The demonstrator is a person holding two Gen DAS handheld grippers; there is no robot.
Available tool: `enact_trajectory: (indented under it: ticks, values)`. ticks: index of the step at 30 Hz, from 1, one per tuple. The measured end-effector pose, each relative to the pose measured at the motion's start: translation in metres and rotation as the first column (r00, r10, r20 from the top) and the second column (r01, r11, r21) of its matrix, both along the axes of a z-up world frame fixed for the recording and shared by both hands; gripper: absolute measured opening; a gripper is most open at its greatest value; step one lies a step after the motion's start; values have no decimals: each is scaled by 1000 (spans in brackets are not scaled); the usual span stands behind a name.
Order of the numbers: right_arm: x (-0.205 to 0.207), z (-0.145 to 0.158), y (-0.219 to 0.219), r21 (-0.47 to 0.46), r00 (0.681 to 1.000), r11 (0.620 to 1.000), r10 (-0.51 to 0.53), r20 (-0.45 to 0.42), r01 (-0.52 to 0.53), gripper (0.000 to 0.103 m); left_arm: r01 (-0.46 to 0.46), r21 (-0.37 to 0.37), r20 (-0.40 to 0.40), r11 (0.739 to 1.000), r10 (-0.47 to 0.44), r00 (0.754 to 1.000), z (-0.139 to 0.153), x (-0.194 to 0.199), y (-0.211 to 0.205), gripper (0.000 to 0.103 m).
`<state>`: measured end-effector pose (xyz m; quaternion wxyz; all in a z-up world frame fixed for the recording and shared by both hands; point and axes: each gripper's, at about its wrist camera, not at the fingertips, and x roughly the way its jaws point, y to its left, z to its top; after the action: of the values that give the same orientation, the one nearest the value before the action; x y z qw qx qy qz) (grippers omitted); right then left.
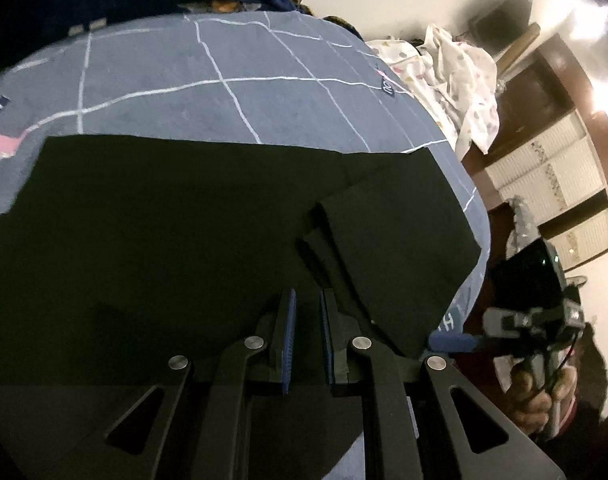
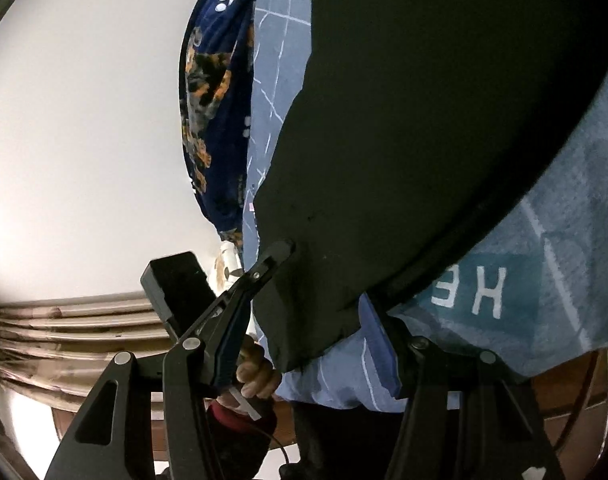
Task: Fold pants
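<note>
Pants (image 1: 184,220) look soft and floppy; grab the hem corner at the bed (image 1: 224,92) edge. Left gripper (image 1: 306,320) jaws nearly pressed together, empty; right gripper (image 2: 324,280) jaws spread around the corner.

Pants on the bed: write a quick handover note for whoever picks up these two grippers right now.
Left gripper: shut, nothing visibly in it, poised over the black pants.
Right gripper: open, straddling a corner of the pants, apparently not pinching it.
Pants: spread on the blue bedsheet, with a folded layer already lying over one end.
To do: grip the corner and finish folding.
</note>
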<state>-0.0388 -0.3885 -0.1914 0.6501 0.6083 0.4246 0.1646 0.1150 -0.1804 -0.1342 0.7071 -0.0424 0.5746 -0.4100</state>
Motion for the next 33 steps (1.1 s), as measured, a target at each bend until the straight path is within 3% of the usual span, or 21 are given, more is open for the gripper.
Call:
enact_trajectory:
  ticks: [6, 14, 19, 20, 23, 28, 33]
  values:
    - [-12, -2, -1, 40, 993, 993, -107, -58, 109, 53, 11, -41, -41, 999, -13, 999, -7, 8, -3, 13]
    - [-10, 0, 0, 11, 990, 992, -123, -74, 124, 52, 98, -42, -61, 994, -101, 993, -14, 7, -22, 13]
    - [-16, -1, 4, -26, 968, 975, -224, -115, 222, 42, 83, -72, -92, 994, -90, 992, -18, 11, -17, 11]
    - [-15, 0, 7, -44, 968, 974, -226, -112, 222, 36, 82, -75, -93, 994, -89, 992, -18, 12, -17, 11]
    - [-12, -4, 13, -62, 970, 976, -213, -116, 207, 7, 77, -85, -99, 993, -85, 991, -18, 13, -13, 11]
    - [-19, -8, 12, -18, 976, 982, -191, -102, 191, 7, 66, -83, -101, 994, -74, 992, -17, 17, -11, 11]
    - [-24, -3, 11, 2, 985, 990, -141, -97, 142, 7, 66, -51, -53, 997, -68, 996, -12, 17, -15, 11]
